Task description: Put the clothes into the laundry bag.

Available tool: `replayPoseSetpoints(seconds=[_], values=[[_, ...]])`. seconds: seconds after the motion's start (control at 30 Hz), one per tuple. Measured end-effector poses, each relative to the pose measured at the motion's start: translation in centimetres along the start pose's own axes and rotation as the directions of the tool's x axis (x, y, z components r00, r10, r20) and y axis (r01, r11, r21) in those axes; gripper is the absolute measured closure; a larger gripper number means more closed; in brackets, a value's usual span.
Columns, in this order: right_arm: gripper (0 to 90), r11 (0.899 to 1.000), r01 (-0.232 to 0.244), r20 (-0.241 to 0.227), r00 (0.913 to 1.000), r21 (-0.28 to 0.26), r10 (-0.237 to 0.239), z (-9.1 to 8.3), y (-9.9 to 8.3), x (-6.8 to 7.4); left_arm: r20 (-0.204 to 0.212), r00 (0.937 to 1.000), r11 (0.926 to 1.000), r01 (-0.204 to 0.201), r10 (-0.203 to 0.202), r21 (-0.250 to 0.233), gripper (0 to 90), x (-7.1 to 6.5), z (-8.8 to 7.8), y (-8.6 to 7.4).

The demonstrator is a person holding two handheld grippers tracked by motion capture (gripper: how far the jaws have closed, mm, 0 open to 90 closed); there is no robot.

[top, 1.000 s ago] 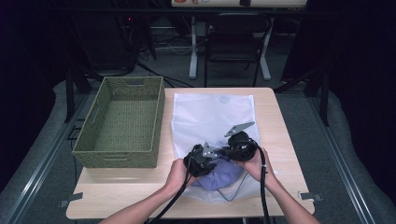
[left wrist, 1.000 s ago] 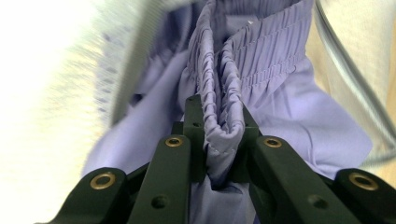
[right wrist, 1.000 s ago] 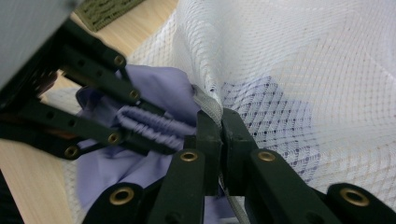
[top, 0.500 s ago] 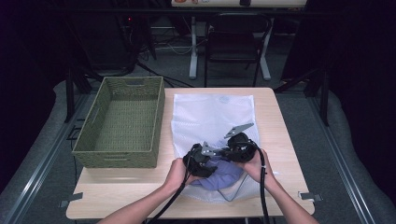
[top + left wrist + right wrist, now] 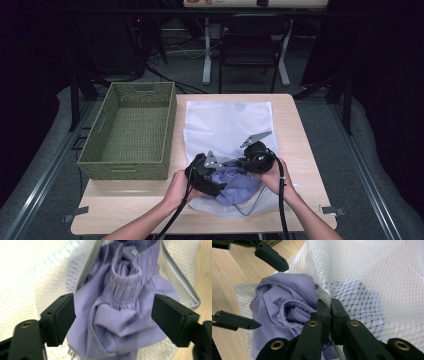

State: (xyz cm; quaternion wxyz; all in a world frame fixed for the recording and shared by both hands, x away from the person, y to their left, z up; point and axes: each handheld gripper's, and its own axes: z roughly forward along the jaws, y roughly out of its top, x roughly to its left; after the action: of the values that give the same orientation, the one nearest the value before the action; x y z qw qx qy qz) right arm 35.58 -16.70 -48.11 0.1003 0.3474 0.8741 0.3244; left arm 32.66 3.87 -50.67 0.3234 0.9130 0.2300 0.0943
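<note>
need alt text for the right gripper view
The right gripper is shut on the grey rim of a white mesh bag, holding its mouth open around a bunched purple garment. The left gripper's open jaws frame the garment from the left, over the wooden table.

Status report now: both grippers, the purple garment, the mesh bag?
Right gripper shut on mesh bag rim. Left gripper jaws just opened, straddling purple garment, not pressing it. Garment halfway inside bag mouth. Nothing in the way.

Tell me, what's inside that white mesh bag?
A bunched purple garment sits partly inside the white mesh bag, with much of it spilling from the opening. Its far end shows faintly through the netting; whether anything else lies beneath it is hidden.
</note>
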Motion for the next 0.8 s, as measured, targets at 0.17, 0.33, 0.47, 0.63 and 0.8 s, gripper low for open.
replayPoseSetpoints(seconds=[0.17, 0.33, 0.47, 0.63, 0.8], values=[[87.6, 1.0, 0.002, 0.0, 1.0, -0.001, -0.002, -0.1, 0.0, 0.1, 0.023, 0.9996, 0.9963, -0.015, 0.013, 0.085, 24.8, -1.1, 1.9, -0.6], [87.6, 1.0, 0.001, -0.007, 1.0, 0.007, -0.001, 0.1, -0.1, -0.1, 0.023, 0.9995, 0.9939, -0.024, 0.022, 0.108, 43.3, -1.4, 3.4, -1.0], [87.6, 1.0, 0.009, -0.006, 0.9999, 0.009, -0.009, 0.2, 0.0, 0.1, 0.023, 0.9997, 0.9953, -0.002, -0.001, 0.097, 62.6, -1.1, 4.2, -1.4], [87.6, 1.0, 0.012, -0.008, 0.9999, 0.001, -0.012, 0.0, 0.1, 0.4, 0.038, 0.9988, 0.9974, 0.027, -0.03, 0.067, 77.0, -0.6, 4.4, -1.0], [87.6, 1.0, 0.015, -0.007, 0.9999, -0.017, -0.015, -0.5, 0.3, 0.5, 0.045, 0.9962, 0.9972, 0.075, -0.075, -0.003, 78.3, -0.6, 4.4, -0.1]])
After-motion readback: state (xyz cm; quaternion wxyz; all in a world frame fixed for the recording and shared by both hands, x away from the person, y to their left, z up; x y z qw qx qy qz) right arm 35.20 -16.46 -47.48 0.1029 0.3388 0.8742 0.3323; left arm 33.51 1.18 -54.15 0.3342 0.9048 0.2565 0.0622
